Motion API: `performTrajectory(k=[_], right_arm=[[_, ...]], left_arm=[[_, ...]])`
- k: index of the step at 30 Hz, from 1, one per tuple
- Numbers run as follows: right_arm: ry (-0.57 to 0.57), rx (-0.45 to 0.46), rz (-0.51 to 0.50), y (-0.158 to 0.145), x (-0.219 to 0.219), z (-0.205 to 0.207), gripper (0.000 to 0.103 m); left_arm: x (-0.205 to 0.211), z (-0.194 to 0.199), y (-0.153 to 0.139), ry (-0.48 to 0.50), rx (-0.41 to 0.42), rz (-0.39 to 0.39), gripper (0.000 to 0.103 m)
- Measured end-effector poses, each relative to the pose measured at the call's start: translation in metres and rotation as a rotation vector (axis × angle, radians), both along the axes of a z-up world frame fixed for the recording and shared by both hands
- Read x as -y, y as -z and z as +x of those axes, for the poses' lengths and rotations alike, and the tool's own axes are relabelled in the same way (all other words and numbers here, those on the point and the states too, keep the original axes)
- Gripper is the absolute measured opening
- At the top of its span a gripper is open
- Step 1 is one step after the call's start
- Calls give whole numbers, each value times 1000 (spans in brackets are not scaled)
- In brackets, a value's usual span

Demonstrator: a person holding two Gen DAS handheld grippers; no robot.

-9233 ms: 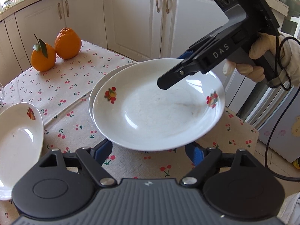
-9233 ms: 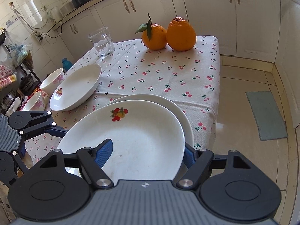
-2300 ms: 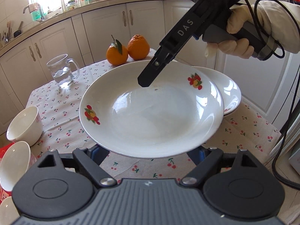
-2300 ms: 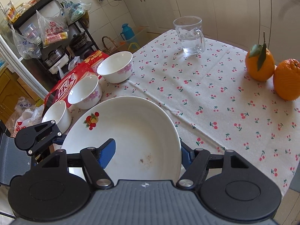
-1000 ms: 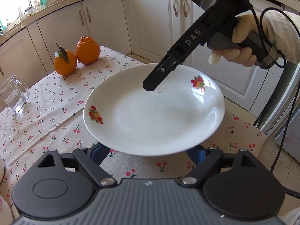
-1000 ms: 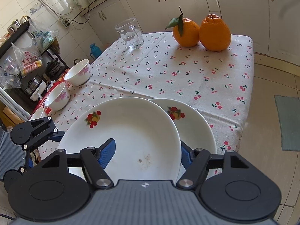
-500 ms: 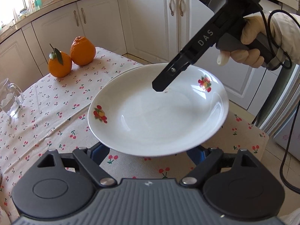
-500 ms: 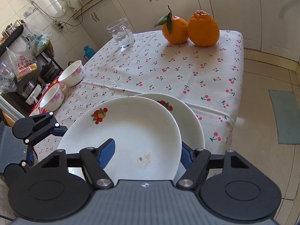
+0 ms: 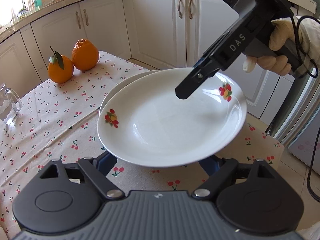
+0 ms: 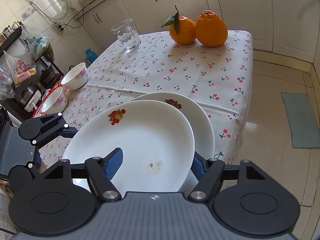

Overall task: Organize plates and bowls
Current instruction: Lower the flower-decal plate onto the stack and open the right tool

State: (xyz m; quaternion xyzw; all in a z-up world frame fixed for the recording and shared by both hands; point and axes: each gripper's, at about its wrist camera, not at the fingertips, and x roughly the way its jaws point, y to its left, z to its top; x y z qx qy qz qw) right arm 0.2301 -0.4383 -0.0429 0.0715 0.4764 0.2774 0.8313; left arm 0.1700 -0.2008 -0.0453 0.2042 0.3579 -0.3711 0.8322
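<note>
Right claw grips a plate over the cherry-print tablecloth; left claw state unclear.

2 oranges touching, glass mug nearby, on cherry-print cloth

Right tool clamped; left tool spread wide.

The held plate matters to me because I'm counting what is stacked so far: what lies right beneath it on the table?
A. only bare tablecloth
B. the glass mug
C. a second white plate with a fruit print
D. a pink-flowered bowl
C: in the right wrist view a second white plate with a fruit print peeks out from under the held plate, while the bowls and the glass mug stand farther off.
</note>
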Motion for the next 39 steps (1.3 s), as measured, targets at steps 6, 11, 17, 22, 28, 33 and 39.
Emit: performTrajectory(k=[6, 11, 17, 22, 28, 33, 39], right_arm=[[16, -2, -8, 0, 2, -9, 76], [31, 8, -11, -2, 4, -20, 76], [48, 22, -19, -6, 2, -30, 77], [63, 29, -39, -10, 1, -37, 77], [69, 29, -78, -12, -6, -44, 77], [82, 29, -105, -12, -12, -48, 80], [94, 23, -127, -12, -16, -49, 80]], left_arm=[[0, -1, 1, 8, 11, -4, 89], [-2, -3, 0, 8, 12, -10, 89], [-4, -3, -1, 5, 11, -18, 89], [-4, -3, -1, 4, 11, -22, 89], [-5, -4, -2, 3, 10, -30, 89], [-6, -3, -1, -1, 4, -36, 89], [-4, -3, 0, 4, 3, -44, 89]])
